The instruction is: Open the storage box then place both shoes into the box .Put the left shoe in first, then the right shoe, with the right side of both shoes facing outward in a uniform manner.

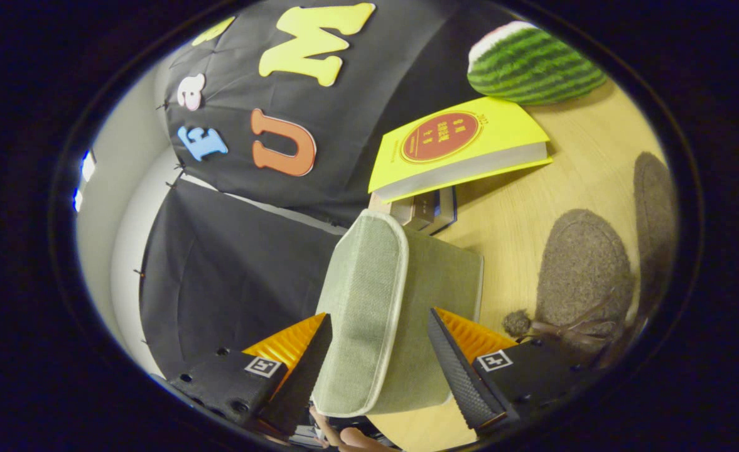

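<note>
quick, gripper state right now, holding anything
gripper: open, fingers set either side of the green storage box, its lid between them; there is a gap on the right finger's side, so not clamped on it.

It looked like a staged recording booth, perhaps in a lab: black cloth wall (237, 263), wooden table (532, 207) holding props (yellow book (463, 150), plush watermelon (532, 63)).

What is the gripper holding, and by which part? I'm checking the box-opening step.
Nothing surely: the gripper straddles the storage box lid, fingers apparently clear of it.
</note>
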`<state>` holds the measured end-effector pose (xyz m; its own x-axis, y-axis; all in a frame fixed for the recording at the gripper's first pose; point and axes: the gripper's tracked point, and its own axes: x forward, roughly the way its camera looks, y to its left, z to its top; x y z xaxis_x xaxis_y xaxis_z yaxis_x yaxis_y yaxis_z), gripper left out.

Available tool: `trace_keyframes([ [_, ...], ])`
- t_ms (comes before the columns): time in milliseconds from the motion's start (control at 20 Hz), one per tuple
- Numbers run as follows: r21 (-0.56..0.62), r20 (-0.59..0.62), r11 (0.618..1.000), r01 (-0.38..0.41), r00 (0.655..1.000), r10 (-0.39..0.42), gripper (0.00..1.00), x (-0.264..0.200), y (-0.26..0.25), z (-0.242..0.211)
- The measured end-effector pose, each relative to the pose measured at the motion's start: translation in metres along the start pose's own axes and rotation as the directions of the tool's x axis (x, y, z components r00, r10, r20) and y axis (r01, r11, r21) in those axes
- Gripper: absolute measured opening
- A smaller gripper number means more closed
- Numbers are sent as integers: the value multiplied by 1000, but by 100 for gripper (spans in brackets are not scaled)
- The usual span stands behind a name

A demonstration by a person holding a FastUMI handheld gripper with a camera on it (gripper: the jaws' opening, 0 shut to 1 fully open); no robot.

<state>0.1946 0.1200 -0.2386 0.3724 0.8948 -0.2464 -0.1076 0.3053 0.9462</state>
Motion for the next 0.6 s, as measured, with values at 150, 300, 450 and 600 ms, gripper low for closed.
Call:
trace_keyframes([
  [150,125,-17,986,-106,994,109,96,6,8,6],
  [300,133,-50,979,-154,986,161,88,10,20,1],
  [450,95,-61,991,-91,993,98,72,17,12,2],
  [600,83,-59,994,-67,996,72,55,13,11,4],
])
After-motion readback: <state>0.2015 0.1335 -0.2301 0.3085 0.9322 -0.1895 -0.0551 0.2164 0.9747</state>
